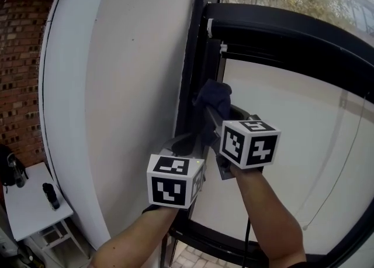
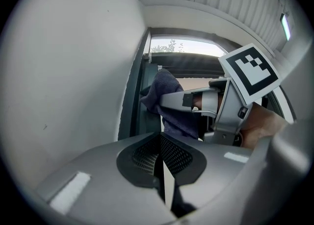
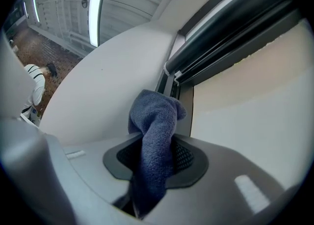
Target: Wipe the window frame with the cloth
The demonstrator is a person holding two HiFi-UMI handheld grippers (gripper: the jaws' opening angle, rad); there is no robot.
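Clamping the blue cloth between its jaws, my right gripper leaves a bunched end free ahead of the tips, so that fabric rather than metal meets the dark window frame just beyond. My left gripper, lower and leftward, is closed on nothing, clear of the work beside the white wall.

Wall hems the window frame leftward (pane side free)
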